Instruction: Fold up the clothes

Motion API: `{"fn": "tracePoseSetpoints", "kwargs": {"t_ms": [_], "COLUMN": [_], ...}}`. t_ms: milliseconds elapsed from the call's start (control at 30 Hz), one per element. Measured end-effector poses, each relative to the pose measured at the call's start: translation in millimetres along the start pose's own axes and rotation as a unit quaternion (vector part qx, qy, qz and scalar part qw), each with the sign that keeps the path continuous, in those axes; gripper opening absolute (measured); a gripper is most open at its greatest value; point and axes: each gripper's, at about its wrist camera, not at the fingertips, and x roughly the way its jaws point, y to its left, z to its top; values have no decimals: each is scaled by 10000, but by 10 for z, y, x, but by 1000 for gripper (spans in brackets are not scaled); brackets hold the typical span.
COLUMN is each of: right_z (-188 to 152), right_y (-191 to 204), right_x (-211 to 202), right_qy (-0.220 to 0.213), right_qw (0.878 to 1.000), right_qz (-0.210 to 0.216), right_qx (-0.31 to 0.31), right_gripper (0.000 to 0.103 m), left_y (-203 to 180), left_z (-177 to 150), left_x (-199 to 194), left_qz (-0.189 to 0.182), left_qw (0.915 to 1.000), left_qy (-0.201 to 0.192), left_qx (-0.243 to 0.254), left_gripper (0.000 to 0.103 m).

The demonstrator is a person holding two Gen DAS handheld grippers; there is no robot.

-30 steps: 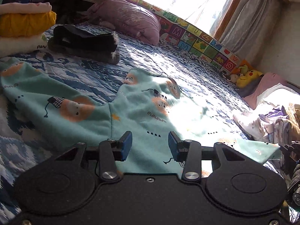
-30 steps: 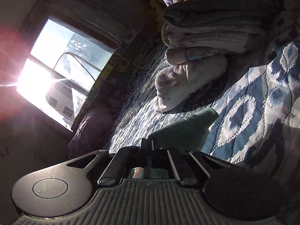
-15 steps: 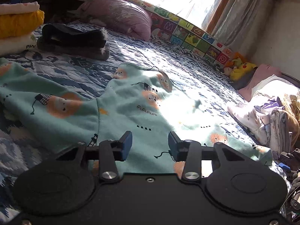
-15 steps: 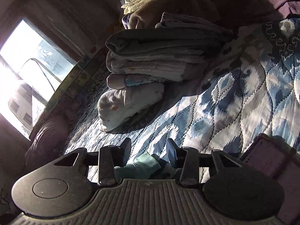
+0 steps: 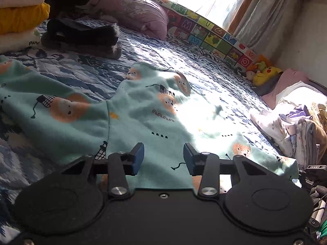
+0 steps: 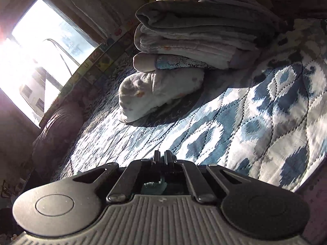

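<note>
A teal children's top printed with orange animals lies spread on the blue-and-white quilt, one sleeve reaching left and the other right. In the left wrist view, my left gripper hovers open over the near hem, with nothing between its blue pads. The right wrist view shows my right gripper low over the quilt, its fingers pressed together. A scrap of the teal top shows just behind them, pinched in the jaws. The rest of the garment is hidden from that view.
Folded yellow and white clothes and a dark folded garment sit at the far left. A pink pillow, an alphabet bumper and plush toys line the window side. Folded clothes and a white garment lie ahead of the right gripper.
The right gripper let go of the teal cloth, stood open half a second ago, and has shut on it again lower down. The left gripper stayed open and shifted only slightly.
</note>
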Motion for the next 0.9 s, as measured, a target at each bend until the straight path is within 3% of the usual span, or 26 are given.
{"fn": "tracePoseSetpoints", "kwargs": {"t_ms": [100, 167, 200, 267, 333, 367, 400, 467, 633, 700, 733, 767, 833, 900], "right_z": [159, 101, 62, -8, -16, -1, 14, 5, -130, -152, -154, -107, -2, -29], "right_y": [257, 239, 199, 72, -110, -168, -183, -173, -152, -71, -39, 42, 344, 528], "right_x": [-145, -14, 110, 350, 326, 286, 245, 214, 376, 418, 397, 263, 45, 131], "right_qy": [-521, -499, -218, 481, 471, 393, 325, 366, 853, 886, 796, 339, -381, -340], "right_qw": [9949, 9912, 9904, 9885, 9951, 9964, 9966, 9962, 9947, 9943, 9954, 9989, 9933, 9825], "right_qz": [-111, -411, -629, -1021, -825, -754, -757, -779, -569, -531, -455, -129, 207, -25], "right_qx": [-858, -1158, -1209, -1010, -267, -18, 22, -120, -70, -257, -260, -303, -1068, -1829], "right_gripper": [5, 5, 5, 11, 19, 31, 43, 46, 42, 16, 14, 12, 11, 12], "left_y": [24, 37, 41, 38, 36, 36, 36, 32, 4, -44, -79, -104, -167, -251], "left_z": [3, 4, 3, -4, 5, 13, 19, 30, 32, 30, 27, 23, 12, -3], "left_x": [-2, 15, 29, 45, 39, 33, 27, 17, 16, -10, -24, -30, -37, -44], "left_qz": [1, -6, -8, 1, -7, -18, -34, -64, -180, -260, -292, -312, -392, -592], "left_qw": [10000, 10000, 9999, 9999, 9999, 9999, 9999, 9999, 9998, 9996, 9993, 9990, 9980, 9957], "left_qy": [17, 50, 75, 101, 80, 63, 48, 30, 37, -25, -71, -95, -141, -157], "left_qx": [-50, -82, -93, -91, -92, -101, -102, -88, -45, 111, 230, 310, 474, 696], "left_gripper": [41, 42, 42, 42, 42, 42, 42, 42, 42, 42, 42, 42, 42, 42]}}
